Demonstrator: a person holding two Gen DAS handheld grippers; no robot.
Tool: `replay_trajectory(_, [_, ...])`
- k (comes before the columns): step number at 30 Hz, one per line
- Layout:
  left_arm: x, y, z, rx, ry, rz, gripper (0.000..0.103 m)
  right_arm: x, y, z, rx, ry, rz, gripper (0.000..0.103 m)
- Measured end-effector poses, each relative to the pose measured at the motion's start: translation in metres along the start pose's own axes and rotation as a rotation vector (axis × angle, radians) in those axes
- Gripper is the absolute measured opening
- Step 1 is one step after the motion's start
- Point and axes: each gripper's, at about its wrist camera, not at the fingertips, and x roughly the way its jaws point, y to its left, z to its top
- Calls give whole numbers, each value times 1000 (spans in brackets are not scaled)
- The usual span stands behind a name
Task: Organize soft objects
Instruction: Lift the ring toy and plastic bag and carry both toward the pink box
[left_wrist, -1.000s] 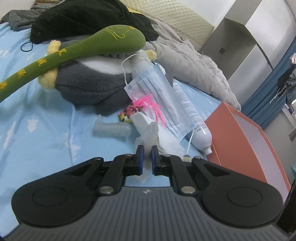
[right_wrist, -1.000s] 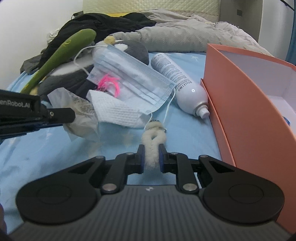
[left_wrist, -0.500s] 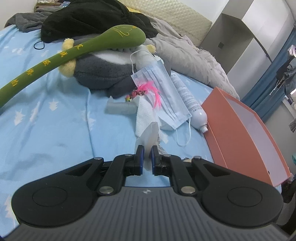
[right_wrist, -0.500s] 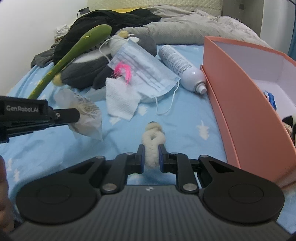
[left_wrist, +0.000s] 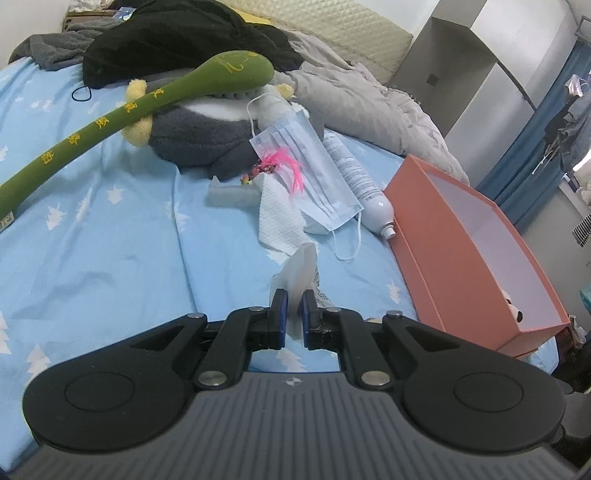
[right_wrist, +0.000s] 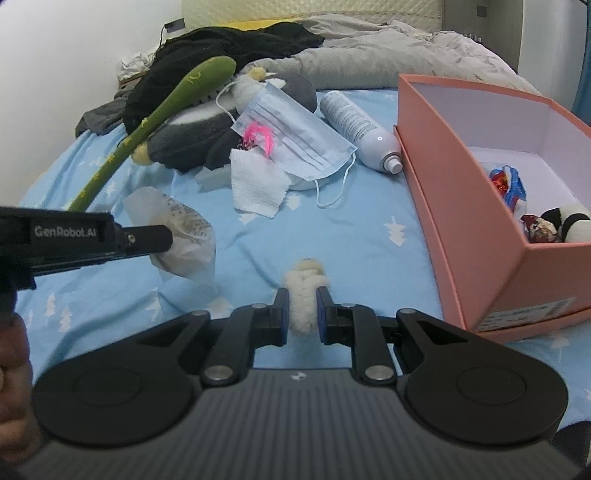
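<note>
Fluffy cream keychain (right_wrist: 303, 295), looped and woolly w/ a small metal bit at the far end, is sitting pinched between the right gripper (right_wrist: 302, 309) pads, held above the blue bed sheet (left_wrist: 110, 236). Left gripper (left_wrist: 291, 316) is clamping a crumpled whitish plastic wrapper (right_wrist: 184, 236) w/ small black print, too small to read; the wrapper is hanging off the sheet, left of the keychain. "GenRobot.AI" is showing in white on the side of the left gripper in the right wrist view. Orange box (right_wrist: 476, 221) w/ white inside is lying at the right on the bed, a white label w/ unreadable print on its near end; inside are a black-and-white plush bit (right_wrist: 570, 218) and a red-blue wrapper (right_wrist: 508, 184). Farther up the bed: blue face mask (left_wrist: 317, 173) lying over a white spray can (left_wrist: 360, 186) w/ fine print (unreadable), a white tissue (left_wrist: 279, 218) just beside the mask, pink feathers (left_wrist: 286, 166) at the mask's edge, a grey plush (left_wrist: 199, 136) behind them. Long green plush stick (left_wrist: 122, 118) w/ yellow characters is leaning across the grey plush. Black clothing (left_wrist: 177, 40) and a grey duvet (left_wrist: 362, 110) are piling up near the headboard.
</note>
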Motion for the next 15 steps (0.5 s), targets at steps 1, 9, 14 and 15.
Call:
replay_trajectory(1, [-3, -2, 1, 2, -3, -1, 10, -3, -1, 1, 1, -3, 1, 19])
replay_trajectory(9, [-24, -22, 14, 16, -12, -12, 10, -32, -4, 16, 9, -36, 21, 19])
replay_trajectory(14, [-33, -40, 24, 35, -5, -20, 10, -51, -5, 31, 13, -61, 34, 19])
replay_trajectory(15, [-35, -44, 27, 47, -1, -16, 10, -54, -6, 34, 15, -65, 37, 19])
